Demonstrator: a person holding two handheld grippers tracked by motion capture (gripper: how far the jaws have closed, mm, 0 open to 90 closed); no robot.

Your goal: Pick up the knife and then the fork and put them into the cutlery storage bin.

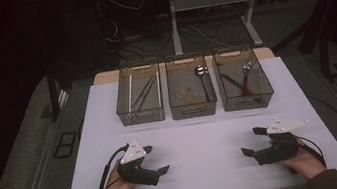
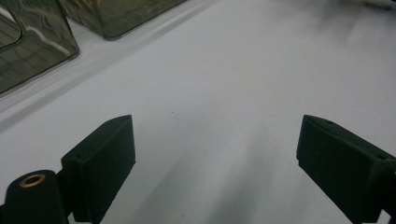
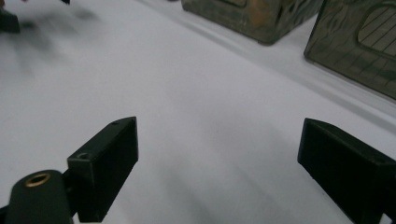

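White tabletop (image 1: 203, 135): both tools idle, jaws apart, nothing held.
Left tool (image 1: 160, 158) and right tool (image 1: 248, 142) sit well short of the bins (image 1: 193, 102); a hasty reach risks knocking one.

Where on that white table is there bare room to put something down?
The widest free patch is the white table between the row of three bins and the two hand-held tools, left tool and right tool, and between those tools. The bins, left, middle, right, crowd the far edge with cutlery inside.
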